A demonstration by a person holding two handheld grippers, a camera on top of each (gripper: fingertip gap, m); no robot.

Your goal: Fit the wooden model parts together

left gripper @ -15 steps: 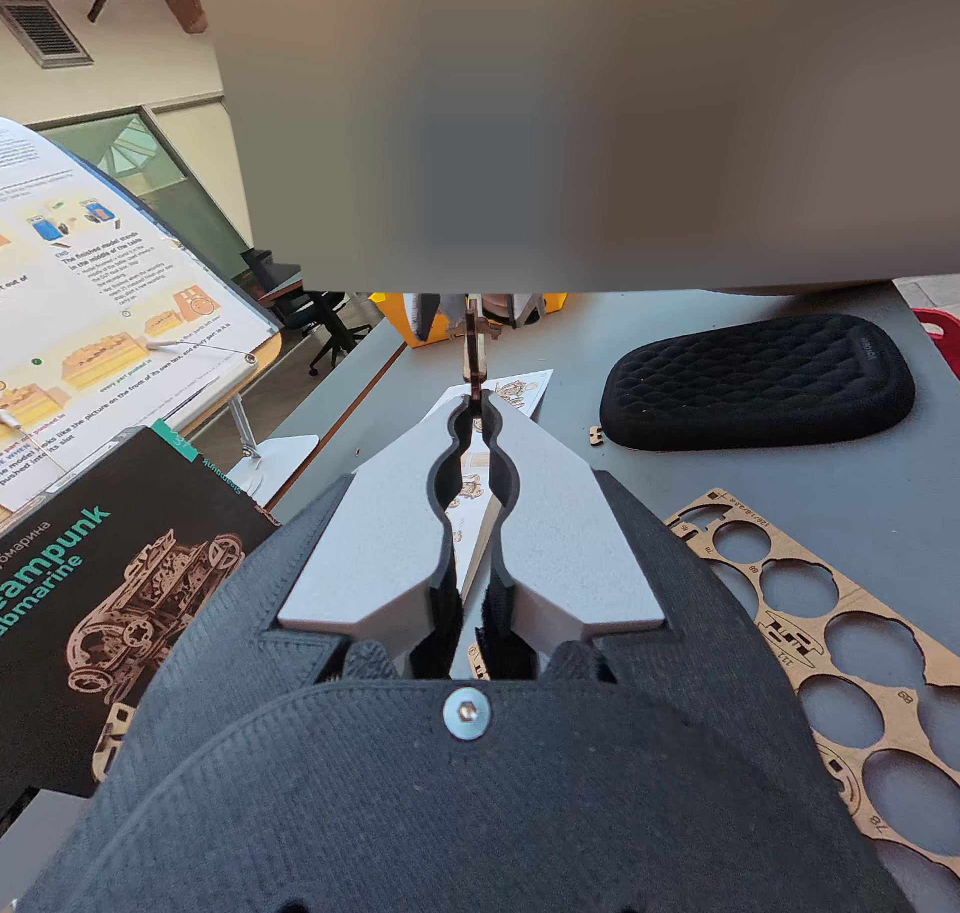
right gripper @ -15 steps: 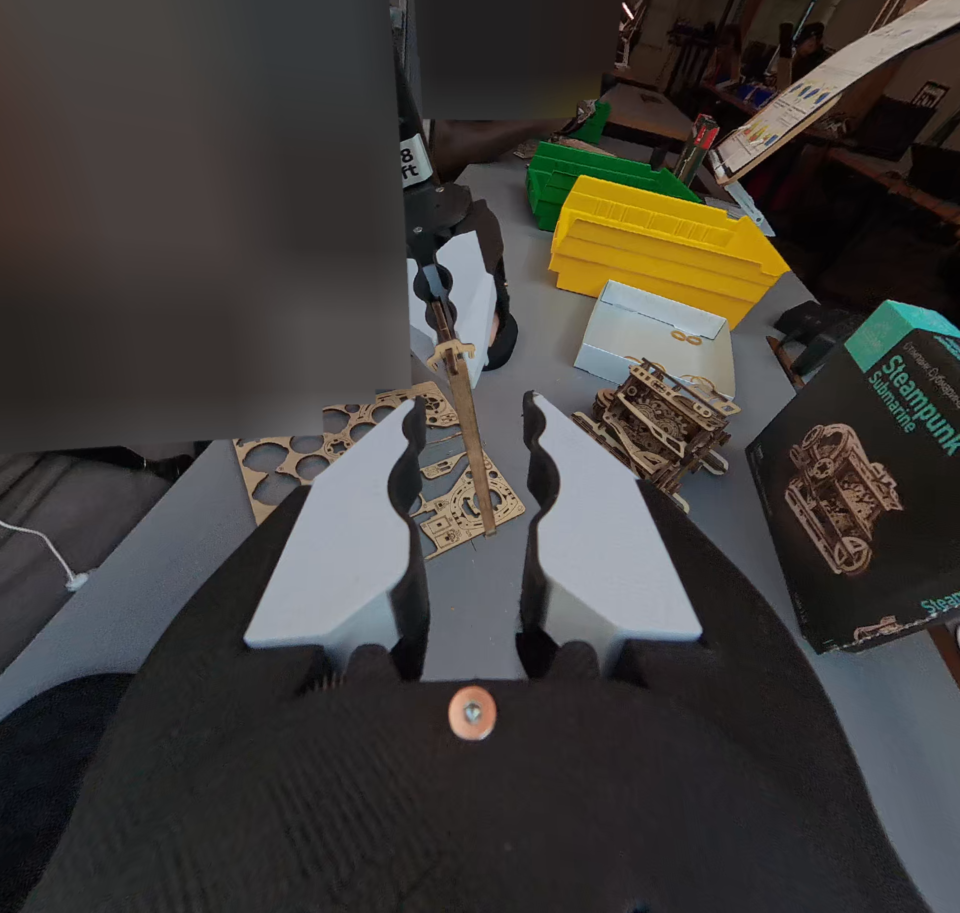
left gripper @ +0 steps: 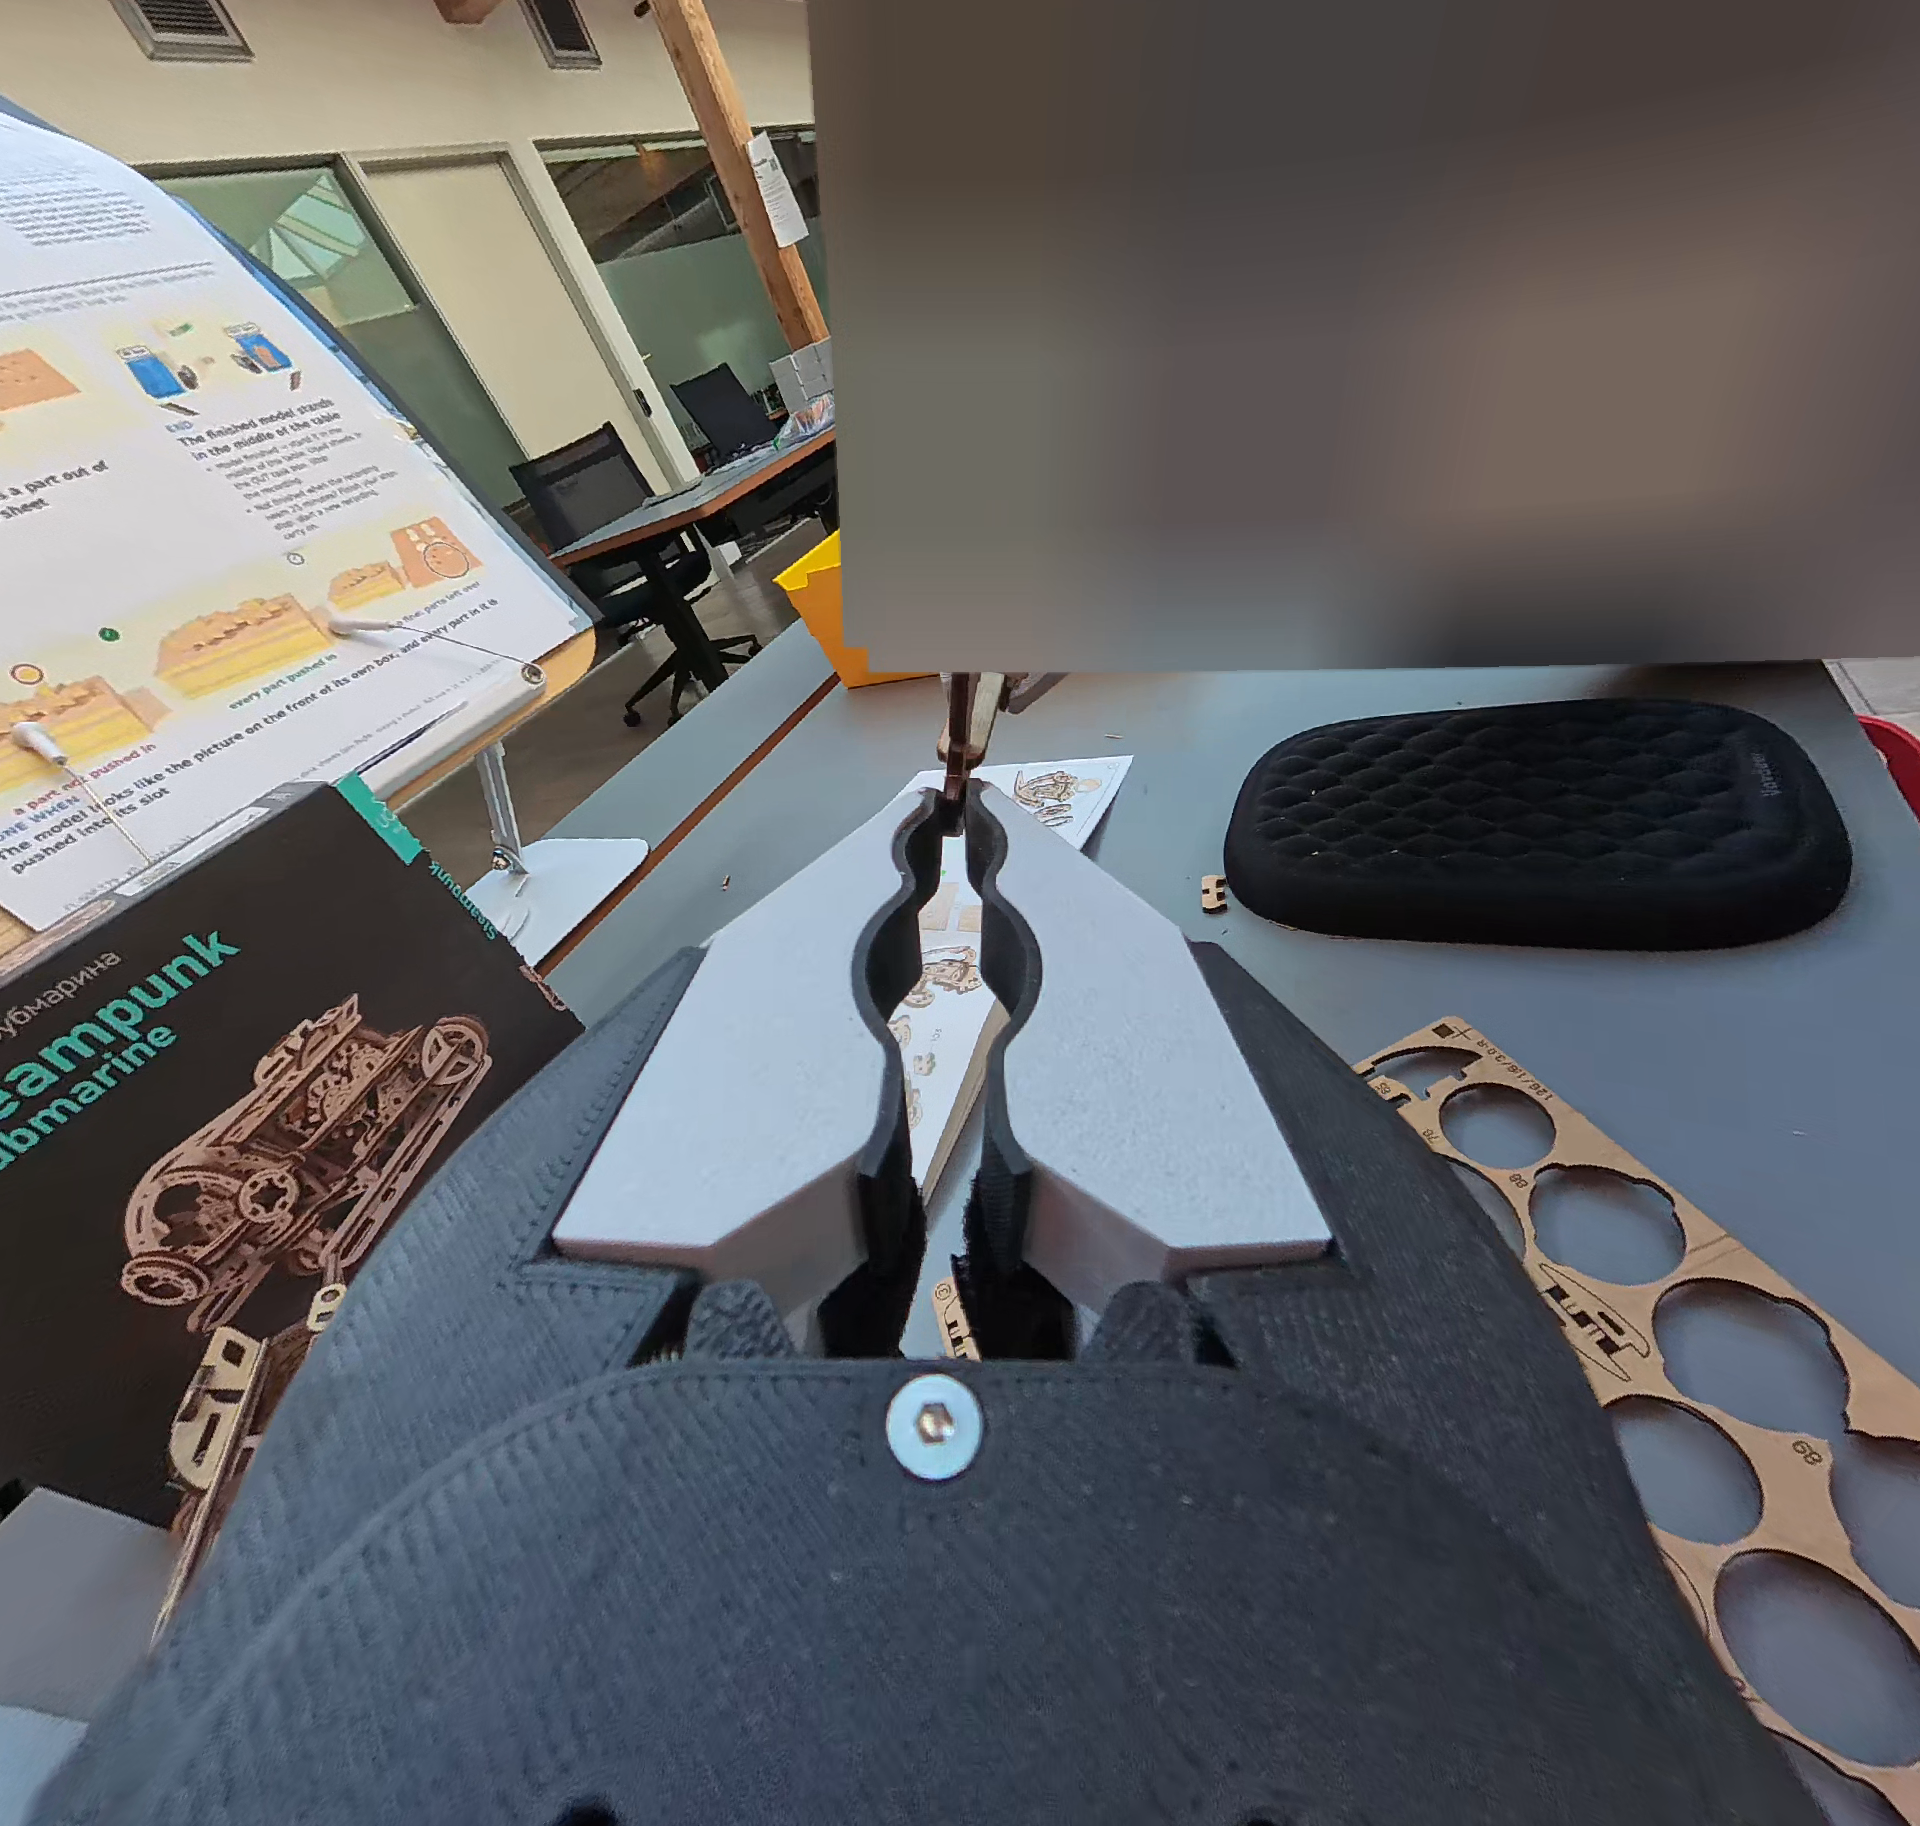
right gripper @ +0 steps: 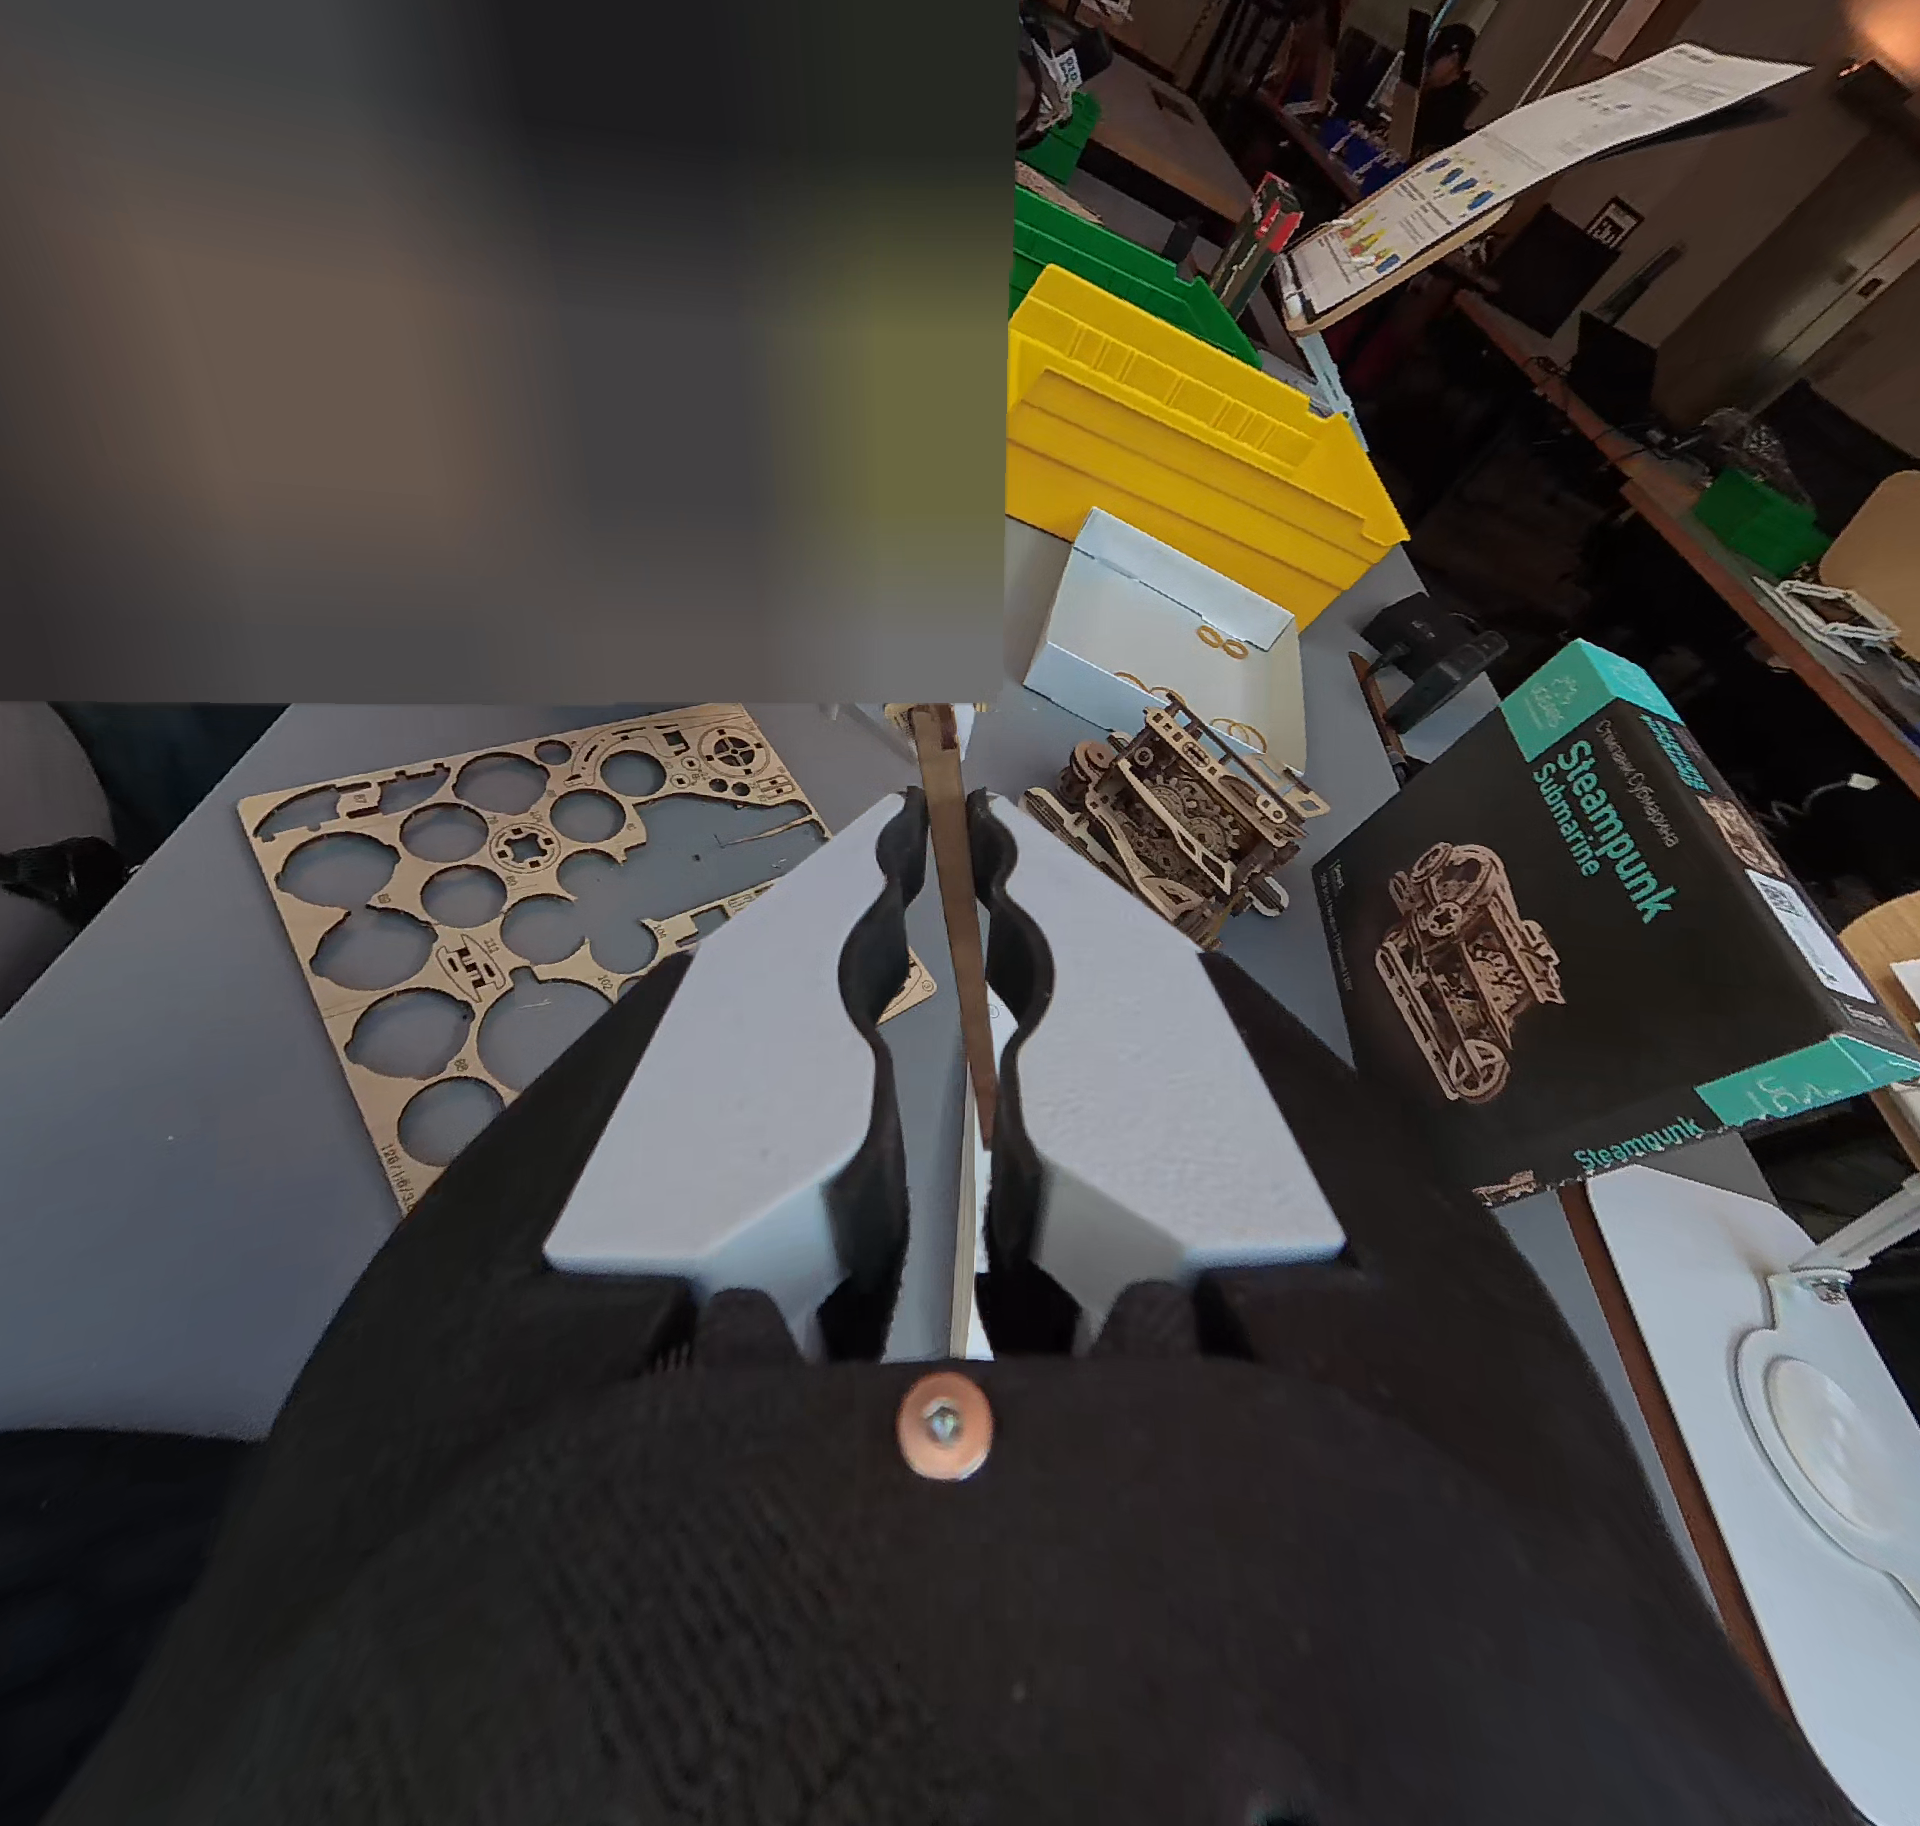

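Your left gripper point(left gripper: 951, 820) pinches the thin flat wooden strip point(right gripper: 961, 935) by one end, its long axis lying lengthwise between your right gripper point(right gripper: 948, 820)'s narrowly parted fingers.

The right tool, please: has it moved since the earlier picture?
Yes. The right tool has moved forward around the wooden strip, narrowing its gap, and swung right relative to the punched-out wooden sheet.

Upper end of the wooden strip point(right gripper: 951, 903) and far edge of the yellow bin point(right gripper: 1195, 426) behind blur patches.
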